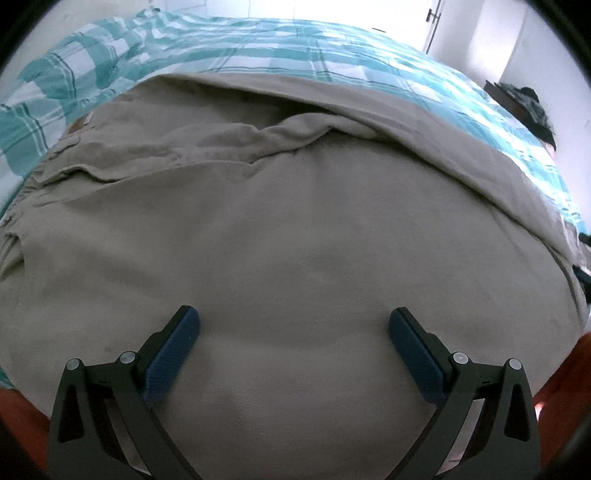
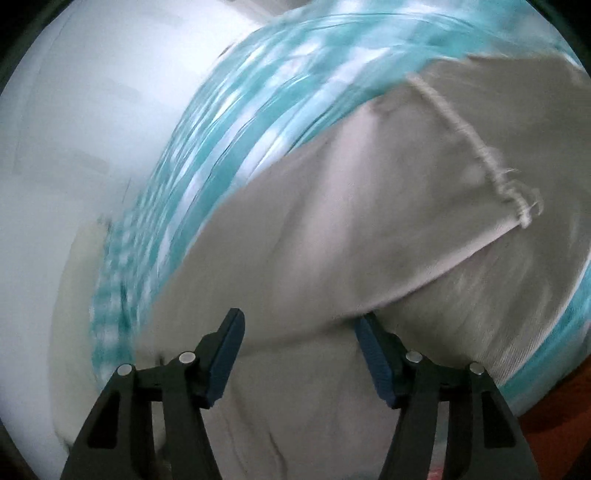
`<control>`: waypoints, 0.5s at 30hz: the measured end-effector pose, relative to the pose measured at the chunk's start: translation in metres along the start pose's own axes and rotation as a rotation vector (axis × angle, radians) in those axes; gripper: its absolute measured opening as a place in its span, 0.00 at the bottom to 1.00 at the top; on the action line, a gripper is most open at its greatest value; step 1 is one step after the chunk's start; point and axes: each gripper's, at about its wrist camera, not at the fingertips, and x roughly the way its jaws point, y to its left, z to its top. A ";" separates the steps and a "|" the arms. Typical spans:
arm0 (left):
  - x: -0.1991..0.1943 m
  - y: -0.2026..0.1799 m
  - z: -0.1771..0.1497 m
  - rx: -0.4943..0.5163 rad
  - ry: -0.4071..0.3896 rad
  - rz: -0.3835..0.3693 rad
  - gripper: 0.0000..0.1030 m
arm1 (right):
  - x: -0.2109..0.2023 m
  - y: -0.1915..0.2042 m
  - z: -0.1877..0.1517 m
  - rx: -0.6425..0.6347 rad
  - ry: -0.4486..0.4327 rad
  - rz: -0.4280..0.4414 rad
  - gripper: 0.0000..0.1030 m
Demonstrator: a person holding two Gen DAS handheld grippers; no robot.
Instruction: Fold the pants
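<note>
Beige pants (image 1: 280,229) lie spread on a bed with a teal and white checked cover (image 1: 258,48). Their waistband shows at the left (image 1: 79,129), and a folded ridge crosses the middle. My left gripper (image 1: 294,321) is open just above the cloth, holding nothing. In the blurred right wrist view the pants (image 2: 351,229) show a frayed hem (image 2: 476,144) at the upper right. My right gripper (image 2: 299,325) is open, with its jaws either side of a fold of the cloth.
A white wall and a door (image 1: 432,26) stand beyond the bed. Dark clothes lie on a dark piece of furniture (image 1: 524,99) at the far right. Orange cloth (image 1: 576,373) shows at the bottom corners. White surface (image 2: 74,166) is left of the bed.
</note>
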 end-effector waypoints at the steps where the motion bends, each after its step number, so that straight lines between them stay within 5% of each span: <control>1: 0.000 0.001 -0.001 0.002 -0.002 0.004 0.99 | 0.001 -0.002 0.004 0.029 -0.010 -0.006 0.60; 3: 0.000 -0.003 -0.002 0.005 -0.003 0.010 0.99 | 0.008 -0.007 0.012 0.071 -0.026 -0.035 0.52; 5: -0.002 -0.002 0.003 0.000 0.026 0.006 0.99 | 0.015 -0.004 0.016 0.022 -0.032 -0.107 0.04; 8: -0.024 0.010 0.018 -0.081 0.022 -0.115 0.99 | 0.006 0.005 0.019 -0.062 -0.069 -0.119 0.03; 15: -0.028 0.076 0.103 -0.415 -0.019 -0.431 0.99 | -0.093 0.097 0.015 -0.417 -0.176 0.161 0.03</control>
